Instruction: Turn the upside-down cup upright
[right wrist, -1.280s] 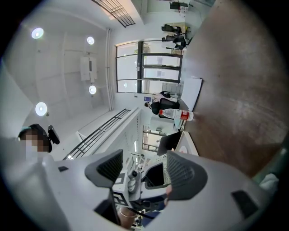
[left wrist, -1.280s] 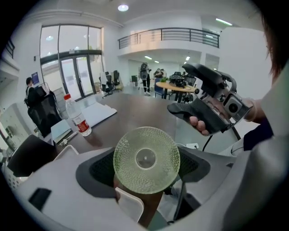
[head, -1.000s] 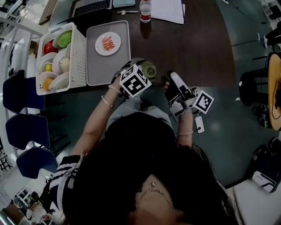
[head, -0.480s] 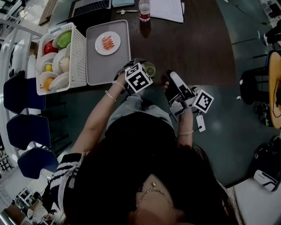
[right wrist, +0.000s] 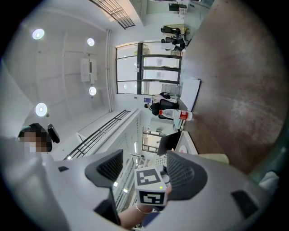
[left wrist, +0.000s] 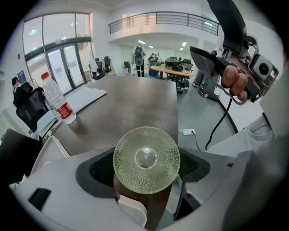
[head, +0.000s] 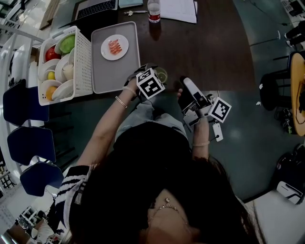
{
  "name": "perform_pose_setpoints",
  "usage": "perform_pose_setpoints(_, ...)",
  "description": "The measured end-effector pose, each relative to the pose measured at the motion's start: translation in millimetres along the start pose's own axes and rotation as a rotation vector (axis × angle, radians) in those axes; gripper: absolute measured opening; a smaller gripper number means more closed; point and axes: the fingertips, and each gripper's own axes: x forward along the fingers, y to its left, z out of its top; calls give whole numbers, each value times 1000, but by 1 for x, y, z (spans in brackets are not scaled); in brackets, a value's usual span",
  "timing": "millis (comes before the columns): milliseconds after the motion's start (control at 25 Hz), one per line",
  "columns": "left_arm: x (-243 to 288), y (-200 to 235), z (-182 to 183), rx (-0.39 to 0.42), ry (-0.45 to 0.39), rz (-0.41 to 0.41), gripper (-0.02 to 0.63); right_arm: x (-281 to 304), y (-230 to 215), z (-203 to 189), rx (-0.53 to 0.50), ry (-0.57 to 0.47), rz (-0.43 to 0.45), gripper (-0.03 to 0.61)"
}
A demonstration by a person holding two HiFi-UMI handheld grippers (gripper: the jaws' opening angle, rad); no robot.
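A pale green, dimpled glass cup (left wrist: pixel 146 153) is clamped between the jaws of the left gripper (left wrist: pixel 147 168), just right of the grey rectangular tray (head: pixel 112 74). One round end, possibly its base, faces the camera. Farther right of the tray, the right gripper (right wrist: pixel 144 168) has its jaws apart, holding nothing.

Item counts
One cup (head: pixel 162 75), bottle (head: pixel 153 12), tray (head: pixel 112 71), plate (head: pixel 114 46), basket (head: pixel 83 62), laptop (head: pixel 97 7); three chairs (head: pixel 24 102) (head: pixel 31 143) (head: pixel 40 176).
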Motion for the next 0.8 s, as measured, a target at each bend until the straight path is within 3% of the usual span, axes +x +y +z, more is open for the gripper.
perform_pose_setpoints(440,8,1,10,9,-54,-17,402,-2,1,2,-2,-11,-2,318)
perform_pose_setpoints(800,11,-8,10,-9,-64,-81,403,-4,3,3,-3,-14,0,318)
